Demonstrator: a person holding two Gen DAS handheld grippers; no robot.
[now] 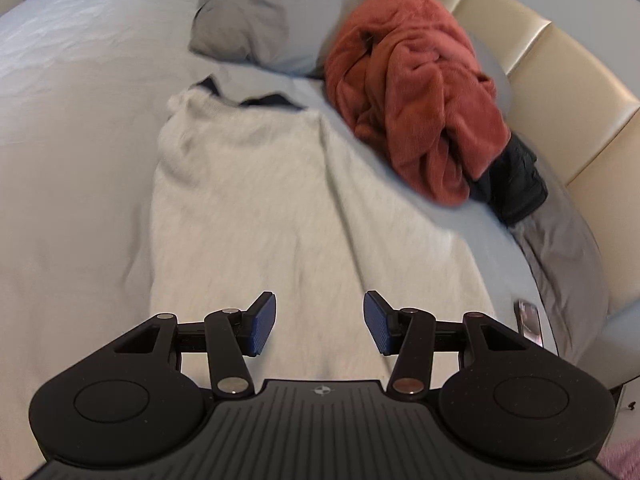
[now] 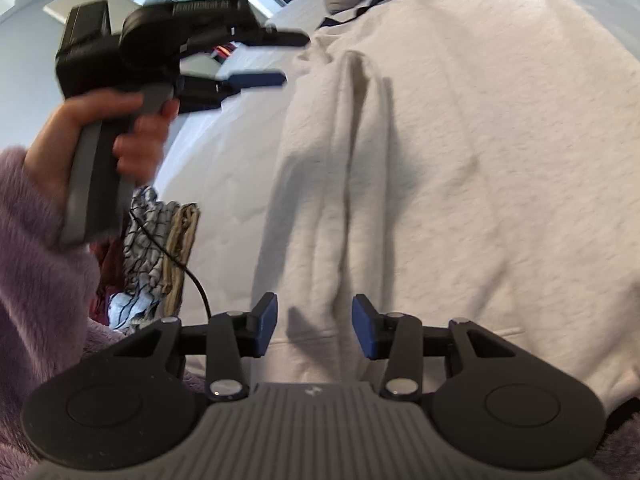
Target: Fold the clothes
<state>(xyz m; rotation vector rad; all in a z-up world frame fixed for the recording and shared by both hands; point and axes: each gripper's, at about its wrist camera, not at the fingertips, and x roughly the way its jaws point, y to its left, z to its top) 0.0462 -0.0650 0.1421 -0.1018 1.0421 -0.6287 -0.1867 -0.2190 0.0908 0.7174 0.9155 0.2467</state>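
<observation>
A cream-grey sweatshirt (image 1: pixel 248 200) with a dark collar lies spread lengthwise on the bed; in the right wrist view the sweatshirt (image 2: pixel 480 140) fills most of the frame, with one side folded inward in a long ridge. My left gripper (image 1: pixel 319 322) hovers above the garment's near end, open, with nothing between its blue pads. My right gripper (image 2: pixel 314 326) is open too, just above the hem by the ridge, its pads clear of the cloth. The left gripper (image 2: pixel 290 58) also shows from the side, raised over the bed in a hand with a purple fuzzy sleeve.
A rust-red fleece heap (image 1: pixel 416 96) on a dark garment (image 1: pixel 516 188) lies at the right by the beige padded headboard (image 1: pixel 560 92). A grey pillow (image 1: pixel 244 20) sits at the far end. Folded patterned clothes (image 2: pixel 156 248) rest left of the sweatshirt. A phone (image 1: pixel 530 320) lies near the bed edge.
</observation>
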